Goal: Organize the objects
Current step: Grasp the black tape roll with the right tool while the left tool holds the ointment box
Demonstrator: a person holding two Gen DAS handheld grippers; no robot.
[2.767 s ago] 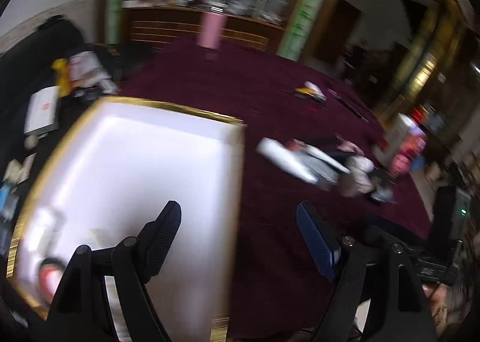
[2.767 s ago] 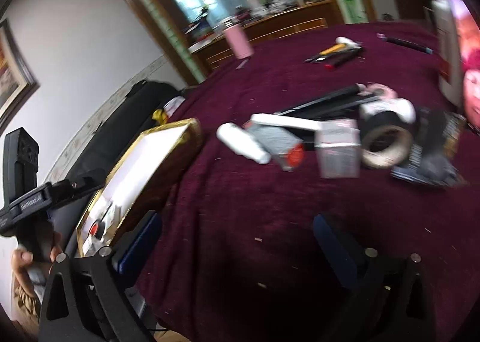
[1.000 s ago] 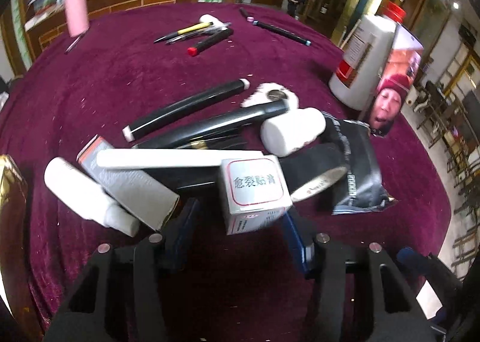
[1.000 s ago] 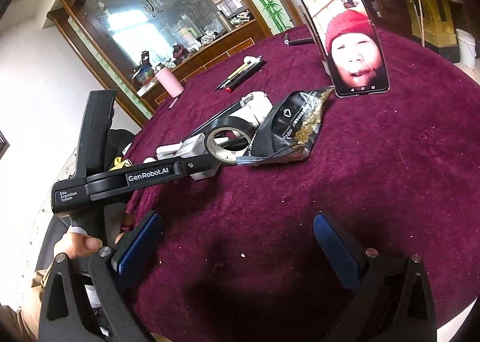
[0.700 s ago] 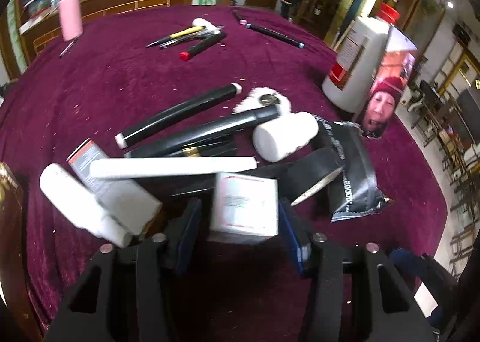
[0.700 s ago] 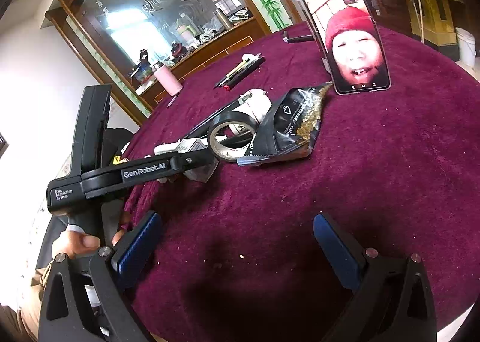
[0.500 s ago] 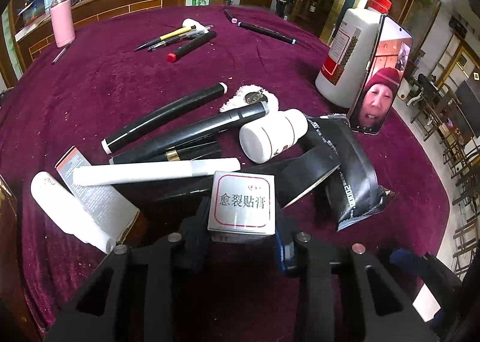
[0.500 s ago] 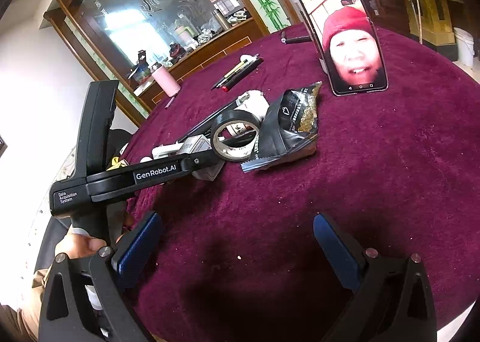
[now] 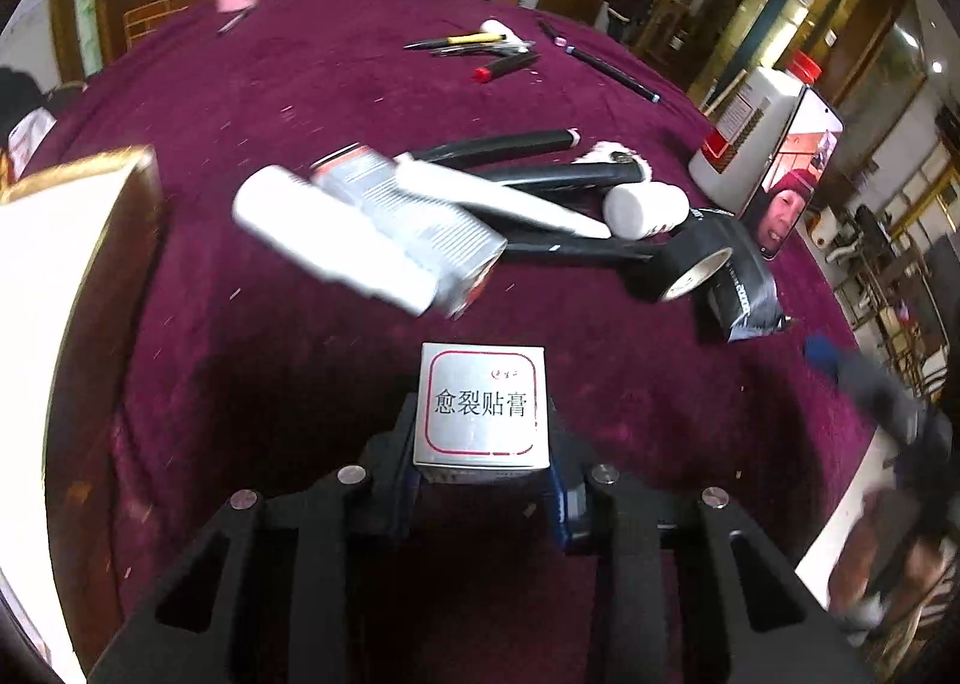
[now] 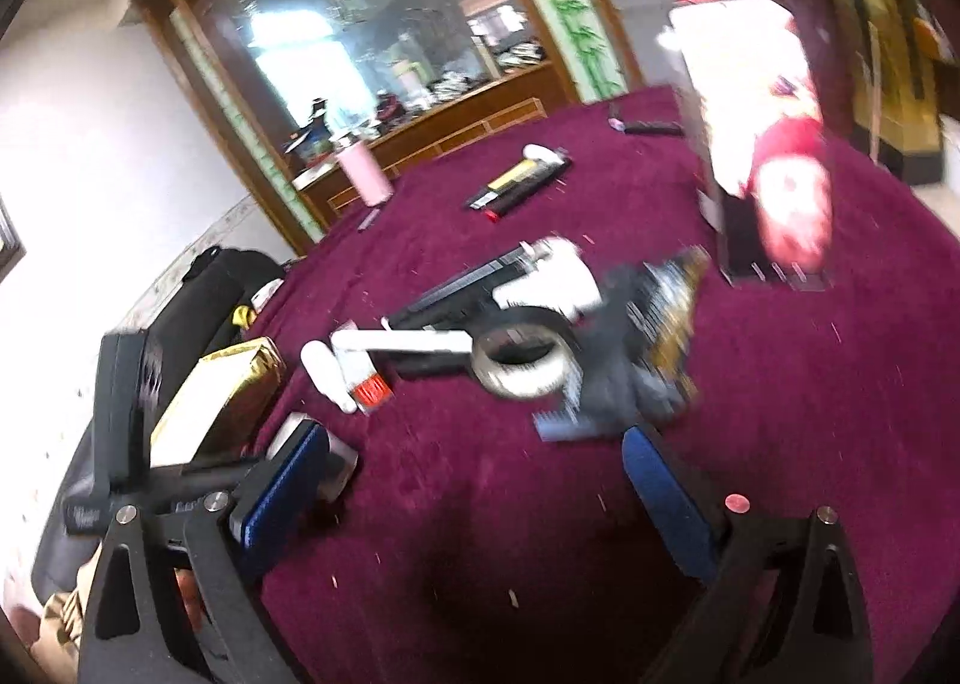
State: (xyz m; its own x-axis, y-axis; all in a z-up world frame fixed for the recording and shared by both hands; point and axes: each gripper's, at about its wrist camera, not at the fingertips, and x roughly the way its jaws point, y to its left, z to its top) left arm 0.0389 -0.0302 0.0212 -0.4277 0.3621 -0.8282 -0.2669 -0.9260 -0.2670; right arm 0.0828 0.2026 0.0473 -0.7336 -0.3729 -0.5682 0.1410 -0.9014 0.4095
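Left tongs (image 9: 483,480) are gripping the box (image 9: 482,407): both pads are pressing on its side faces, the jaws having just been closing onto it. The box is sitting between the tips, printed top face toward the camera, lifted clear of the counter (image 9: 300,102) and apart from the pile.

Handling, judged: a small carton, probably light and stiff, but thin-walled, so a hard squeeze could be denting it. Flat opposite sides are giving the pads good purchase; the hold is low on the box, so it may be tilting forward if swung fast.

Right tongs (image 10: 474,480) are standing wide open, holding nothing, hovering over bare cloth near the tape roll (image 10: 522,363) and the dark pouch (image 10: 636,378).

Outward from the left tongs: white tube (image 9: 327,240) and grey carton (image 9: 414,219) are lying touching, just beyond the box; black sticks (image 9: 498,147) behind them. The gold-rimmed tray (image 9: 90,168) is lying at left, a likely destination.
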